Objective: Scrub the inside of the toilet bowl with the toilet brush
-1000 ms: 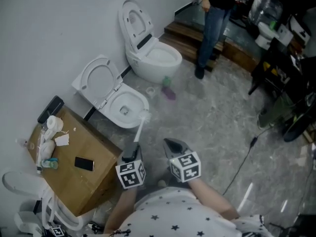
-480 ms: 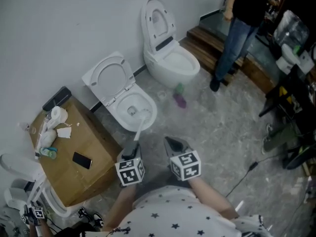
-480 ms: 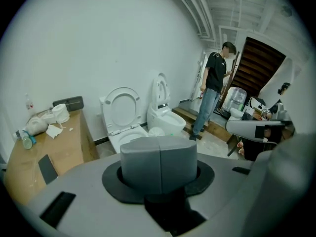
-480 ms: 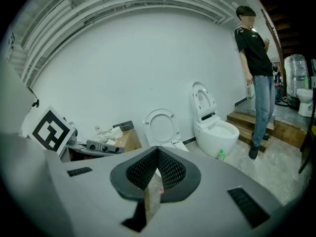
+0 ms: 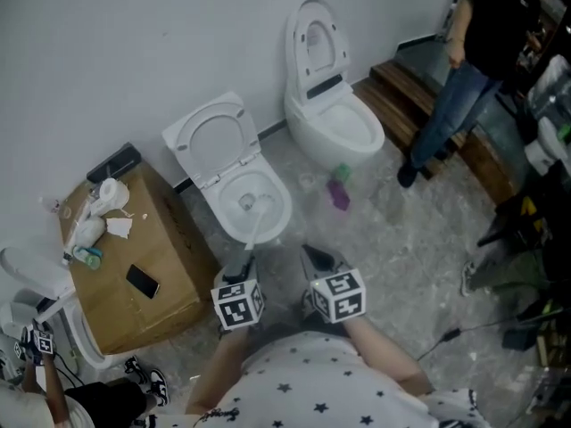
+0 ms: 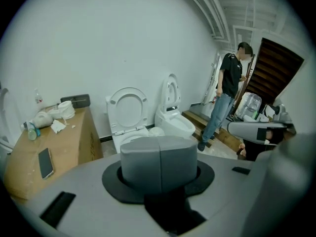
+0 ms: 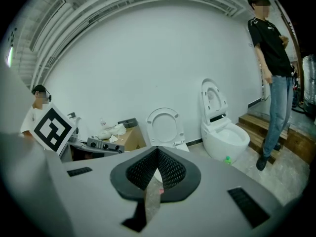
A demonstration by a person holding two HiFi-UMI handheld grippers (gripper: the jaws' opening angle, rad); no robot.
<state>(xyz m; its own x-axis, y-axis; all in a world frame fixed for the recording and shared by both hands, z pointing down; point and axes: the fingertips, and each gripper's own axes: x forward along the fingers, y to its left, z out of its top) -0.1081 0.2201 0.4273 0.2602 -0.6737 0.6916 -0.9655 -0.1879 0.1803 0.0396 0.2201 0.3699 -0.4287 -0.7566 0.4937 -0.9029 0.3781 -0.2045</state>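
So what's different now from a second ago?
The left tool pushed the toilet brush forward: its head went from the near rim to inside the toilet bowl. It grips the handle as before. The right tool stays shut and empty, and the phone stays put.

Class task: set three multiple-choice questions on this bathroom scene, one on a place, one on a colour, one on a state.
1. Where is the head of the toilet brush? A in the nearer toilet; B in the farther toilet; C on the floor.
2. What colour is the phone on the cardboard box? A white; B black; C red.
3. How is the nearer toilet's lid? A shut; B raised; C missing.
Key: 1 A, its handle runs from the left gripper into that bowl; 2 B, it looks black; 3 B, it stands upright.
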